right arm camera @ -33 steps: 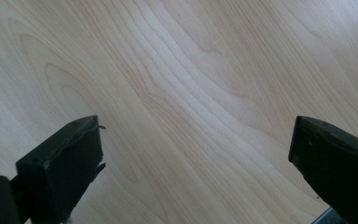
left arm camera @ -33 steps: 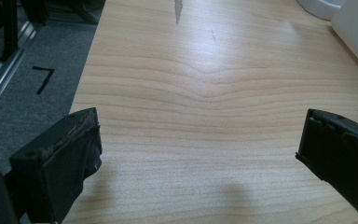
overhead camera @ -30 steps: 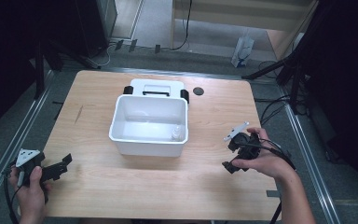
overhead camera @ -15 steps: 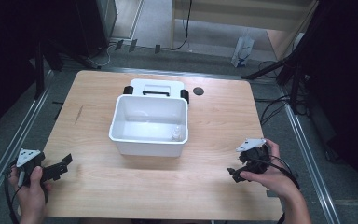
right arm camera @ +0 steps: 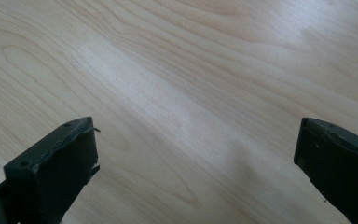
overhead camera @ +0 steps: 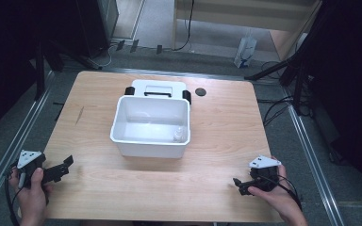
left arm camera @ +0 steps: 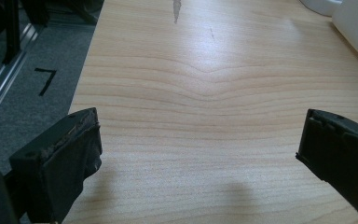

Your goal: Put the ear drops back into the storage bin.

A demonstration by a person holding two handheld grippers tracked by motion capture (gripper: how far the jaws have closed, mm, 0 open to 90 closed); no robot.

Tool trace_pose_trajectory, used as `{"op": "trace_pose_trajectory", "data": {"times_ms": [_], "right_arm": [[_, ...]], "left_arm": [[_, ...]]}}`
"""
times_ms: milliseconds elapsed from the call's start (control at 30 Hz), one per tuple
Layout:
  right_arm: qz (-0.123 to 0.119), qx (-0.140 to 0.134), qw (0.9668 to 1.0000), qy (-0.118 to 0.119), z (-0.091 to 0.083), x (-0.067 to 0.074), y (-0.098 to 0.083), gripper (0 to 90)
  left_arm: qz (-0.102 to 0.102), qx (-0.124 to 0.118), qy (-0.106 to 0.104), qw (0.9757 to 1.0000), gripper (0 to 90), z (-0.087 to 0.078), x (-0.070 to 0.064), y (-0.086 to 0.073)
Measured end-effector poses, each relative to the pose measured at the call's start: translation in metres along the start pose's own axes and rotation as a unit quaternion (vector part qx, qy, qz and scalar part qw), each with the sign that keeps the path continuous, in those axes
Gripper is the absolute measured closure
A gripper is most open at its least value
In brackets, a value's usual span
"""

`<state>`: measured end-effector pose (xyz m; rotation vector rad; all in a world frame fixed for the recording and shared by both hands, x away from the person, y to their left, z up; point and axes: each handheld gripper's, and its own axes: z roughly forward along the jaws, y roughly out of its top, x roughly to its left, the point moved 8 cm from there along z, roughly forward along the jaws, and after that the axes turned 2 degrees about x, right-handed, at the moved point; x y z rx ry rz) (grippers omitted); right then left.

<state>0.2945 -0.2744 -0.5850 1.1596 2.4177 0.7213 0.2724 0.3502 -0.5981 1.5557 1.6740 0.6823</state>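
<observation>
Holding both sets of jaws spread over bare desk [overhead camera: 217, 183], I grip nothing. Ahead of my left gripper [overhead camera: 59, 170], nearer than my right gripper [overhead camera: 241, 184], sits the white bin [overhead camera: 151, 141], perhaps holding a small bottle [overhead camera: 179, 135].

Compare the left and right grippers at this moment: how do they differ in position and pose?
The left gripper sits at the table's near-left corner, jaws aimed right and away; the right gripper sits near the near-right corner, jaws aimed left. The left lies closer to the white bin side edge; the right is nearer the front edge. Both are open, hold nothing, and are over bare wood.
</observation>
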Motion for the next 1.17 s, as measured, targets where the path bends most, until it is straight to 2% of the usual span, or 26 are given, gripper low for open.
{"op": "trace_pose_trajectory", "data": {"times_ms": [200,233,300,433,533,567,700,767,833,1000,1167], "right_arm": [[0.036,-0.057,0.9977,0.006,-0.002,0.0,-0.015,0.0],[0.036,-0.057,0.9977,0.006,-0.002,0.0,-0.015,0.0],[0.057,-0.087,0.9946,0.003,-0.005,-0.003,-0.021,0.0],[0.083,-0.113,0.9902,0.004,-0.005,-0.007,-0.029,0.0],[0.108,-0.141,0.9841,0.01,-0.009,-0.008,-0.029,0.0],[0.108,-0.141,0.9841,0.01,-0.009,-0.008,-0.029,0.0],[0.131,-0.165,0.9776,0.002,-0.013,-0.011,-0.029,0.0],[0.14,-0.17,0.9754,-0.002,-0.014,-0.014,-0.029,0.0],[0.149,-0.166,0.9749,-0.005,-0.013,-0.015,-0.029,0.0],[0.141,-0.153,0.9781,-0.01,-0.01,-0.014,-0.029,0.0],[0.146,-0.156,0.977,-0.006,-0.011,-0.014,-0.03,0.0]], "left_arm": [[0.0,0.0,0.0,1.0,0.2,0.0,0.0,0.0],[0.0,0.0,0.0,1.0,0.2,0.0,0.0,0.0],[0.002,-0.001,0.0,1.0,0.2,0.0,-0.001,0.0],[0.001,-0.001,-0.002,1.0,0.2,0.0,-0.001,0.0],[0.002,-0.002,-0.002,1.0,0.2,-0.001,-0.001,0.0],[0.002,-0.002,-0.002,1.0,0.2,-0.001,-0.001,0.0],[0.004,-0.003,-0.001,1.0,0.2,-0.001,-0.001,0.0],[0.002,-0.004,-0.001,1.0,0.2,-0.001,-0.001,0.0],[0.0,-0.006,0.001,1.0,0.2,-0.001,-0.001,0.0],[0.006,-0.006,0.012,0.9999,0.2,-0.002,-0.001,0.0],[0.008,-0.006,0.019,0.9998,0.2,-0.001,0.0,0.0]]}}
